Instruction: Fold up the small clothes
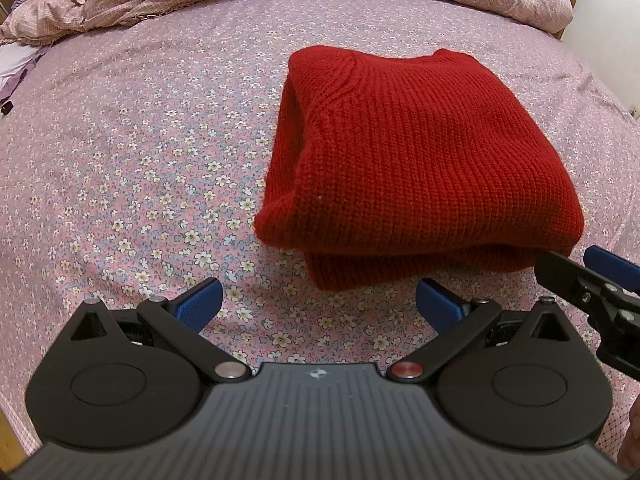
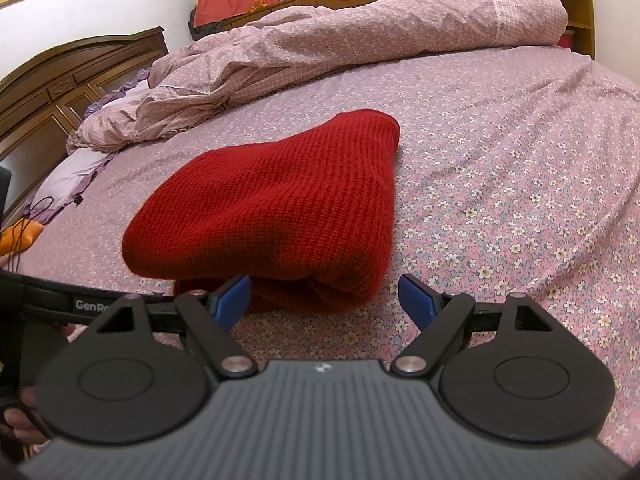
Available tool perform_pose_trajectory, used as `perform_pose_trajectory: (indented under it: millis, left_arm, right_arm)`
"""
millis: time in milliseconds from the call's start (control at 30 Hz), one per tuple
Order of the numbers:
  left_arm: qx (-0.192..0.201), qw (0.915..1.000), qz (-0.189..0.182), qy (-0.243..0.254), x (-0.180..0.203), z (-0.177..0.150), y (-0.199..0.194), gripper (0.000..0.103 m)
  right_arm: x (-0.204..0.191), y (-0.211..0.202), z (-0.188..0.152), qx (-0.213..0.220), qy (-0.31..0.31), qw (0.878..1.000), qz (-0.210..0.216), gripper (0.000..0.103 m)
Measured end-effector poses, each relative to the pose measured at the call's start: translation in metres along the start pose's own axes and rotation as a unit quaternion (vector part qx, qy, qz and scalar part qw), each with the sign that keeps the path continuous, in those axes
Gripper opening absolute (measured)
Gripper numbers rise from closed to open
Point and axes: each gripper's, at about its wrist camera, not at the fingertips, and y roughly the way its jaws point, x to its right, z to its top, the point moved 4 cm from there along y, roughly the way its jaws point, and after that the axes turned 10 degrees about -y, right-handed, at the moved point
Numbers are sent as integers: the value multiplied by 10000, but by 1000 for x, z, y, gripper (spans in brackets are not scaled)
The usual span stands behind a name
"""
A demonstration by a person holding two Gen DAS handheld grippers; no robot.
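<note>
A red knitted sweater lies folded into a thick rectangle on the floral bed sheet. My left gripper is open and empty, just in front of the sweater's near left corner, apart from it. The right gripper's fingers show at the right edge of the left wrist view. In the right wrist view the sweater lies straight ahead. My right gripper is open and empty, its blue pads at the sweater's near folded edge.
A rumpled pink quilt lies along the far side of the bed. A wooden headboard and a lilac pillow stand at the left. An orange object with a black cord lies at the left edge.
</note>
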Motion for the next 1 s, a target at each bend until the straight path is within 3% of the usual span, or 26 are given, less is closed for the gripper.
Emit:
perform_pose_trajectory:
  millis: [1000]
  left_arm:
    - [-39, 9999, -34, 110, 5, -5, 1, 103]
  right_arm:
    - [0, 0, 0, 2, 16, 10000, -5, 82]
